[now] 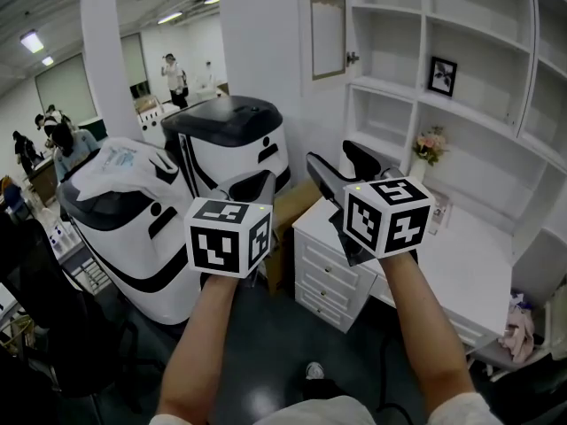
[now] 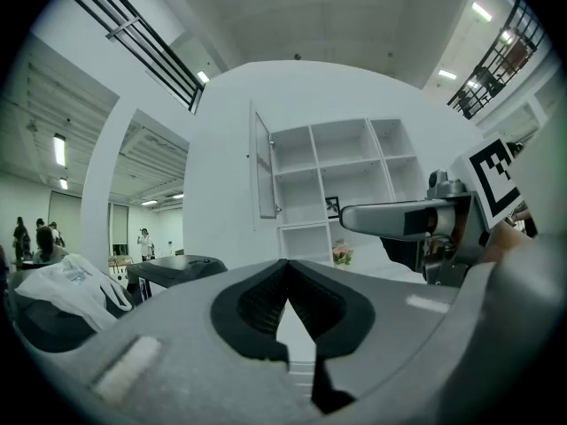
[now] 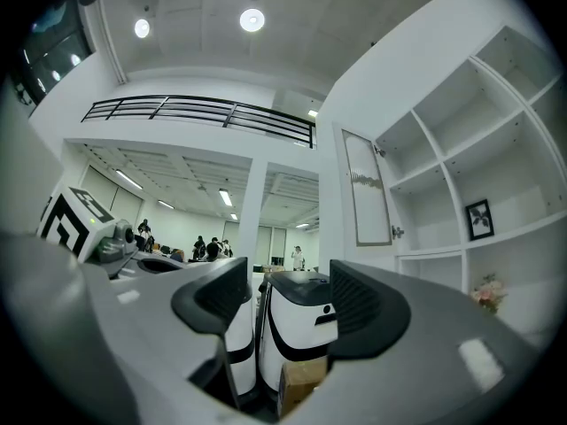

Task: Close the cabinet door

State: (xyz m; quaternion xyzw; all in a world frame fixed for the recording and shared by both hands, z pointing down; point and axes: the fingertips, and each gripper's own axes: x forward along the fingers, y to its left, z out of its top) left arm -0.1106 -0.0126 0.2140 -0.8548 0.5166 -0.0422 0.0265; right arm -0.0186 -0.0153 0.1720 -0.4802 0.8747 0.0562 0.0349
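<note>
The white cabinet door [image 1: 327, 25] with a mirror panel stands open at the left edge of the white shelving, its small knob [image 1: 352, 57] on the inner edge. In the right gripper view the door [image 3: 367, 189] is ahead and to the right, well beyond the jaws. My right gripper [image 1: 329, 152] is open with nothing between its pads [image 3: 359, 304]. My left gripper [image 1: 257, 184] is held lower and to the left, with its jaws shut tip to tip [image 2: 283, 266] and empty. Both point level toward the cabinet and are short of the door.
A white desk with drawers [image 1: 326, 273] stands under the shelves. The shelves hold a framed picture [image 1: 442, 75] and flowers [image 1: 429, 144]. Two white-and-black machines [image 1: 226, 140] and a cardboard box [image 1: 294, 204] stand to the left. People are in the hall far left.
</note>
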